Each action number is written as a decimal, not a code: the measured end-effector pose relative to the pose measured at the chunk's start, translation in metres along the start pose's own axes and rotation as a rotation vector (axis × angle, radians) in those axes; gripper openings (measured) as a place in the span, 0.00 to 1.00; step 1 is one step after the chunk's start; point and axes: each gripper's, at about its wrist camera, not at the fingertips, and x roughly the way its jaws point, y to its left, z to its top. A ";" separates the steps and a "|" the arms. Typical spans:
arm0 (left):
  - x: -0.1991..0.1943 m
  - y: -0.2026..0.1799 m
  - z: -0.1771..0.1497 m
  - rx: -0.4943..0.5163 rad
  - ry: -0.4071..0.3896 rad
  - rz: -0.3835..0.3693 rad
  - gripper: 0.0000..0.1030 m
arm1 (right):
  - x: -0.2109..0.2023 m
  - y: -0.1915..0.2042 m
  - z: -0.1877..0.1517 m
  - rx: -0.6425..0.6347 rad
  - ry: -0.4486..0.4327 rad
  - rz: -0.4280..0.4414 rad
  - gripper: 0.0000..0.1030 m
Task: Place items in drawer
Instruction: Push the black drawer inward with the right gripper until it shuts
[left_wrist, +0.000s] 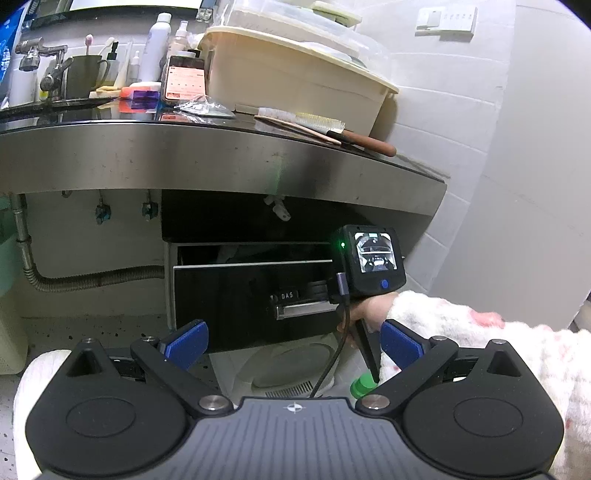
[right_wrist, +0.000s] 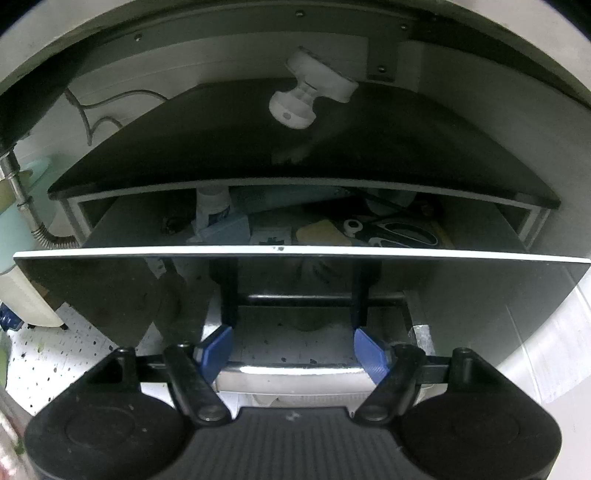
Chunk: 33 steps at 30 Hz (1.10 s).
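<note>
Right wrist view showed your right gripper spread wide, empty, its blue fingers at the chrome handle of the black drawer, which stood partly pulled out with scissors inside. Your left gripper hung open, holding nothing, well back from the desk.

The drawer is fronted in glossy black, edged along its top in white. The counter is faced in brushed silver steel with a black top. The fingers of the left gripper are padded in blue on black bodies, and the same blue is seen on the right gripper's fingers. A cream tub and a brown-handled brush are seen above. The floor is speckled white with black flecks. The sleeve is patterned white with pink.
</note>
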 end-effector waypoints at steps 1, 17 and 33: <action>0.000 0.001 0.000 -0.001 0.000 0.001 0.98 | 0.001 0.000 0.001 0.000 0.001 0.000 0.71; 0.002 0.003 0.003 0.004 0.012 0.012 0.98 | 0.009 -0.001 0.008 -0.001 0.008 0.002 0.71; 0.005 0.009 0.007 0.006 0.023 0.041 0.98 | 0.027 0.000 0.025 0.004 -0.012 -0.005 0.70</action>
